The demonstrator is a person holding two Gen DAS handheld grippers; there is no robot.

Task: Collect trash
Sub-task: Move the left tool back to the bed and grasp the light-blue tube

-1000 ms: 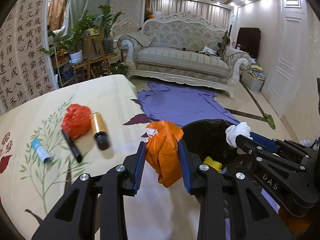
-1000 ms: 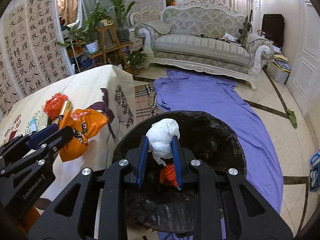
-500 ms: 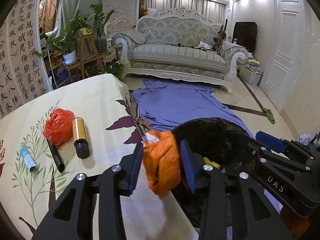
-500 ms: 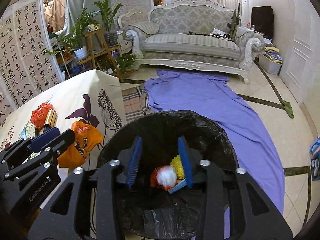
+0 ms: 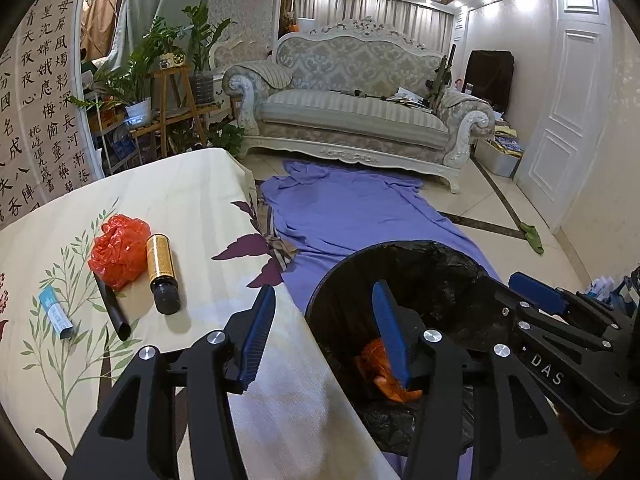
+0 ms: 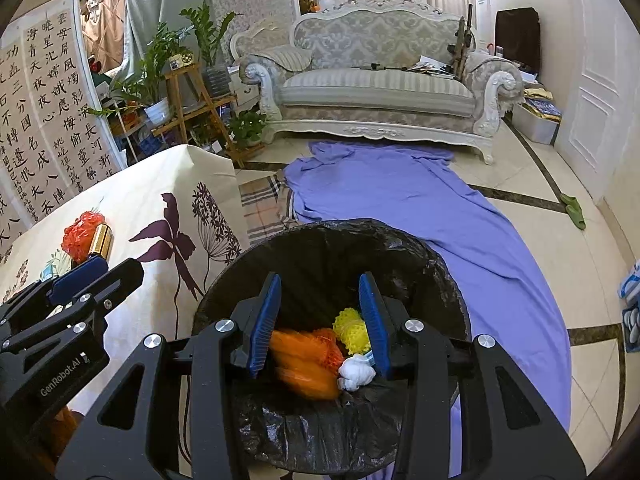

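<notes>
Orange bag in bin, below both grippers; jaws apart, just widened, empty.

Your left gripper has just been opening its jaws, and the orange bag it was pinching a second ago is no longer between them; it is now lying in the black-lined bin, blurred in the right wrist view. Your right gripper has also opened its jaws, and the white paper wad it was holding is now resting in the bin beside the orange bag.
</notes>
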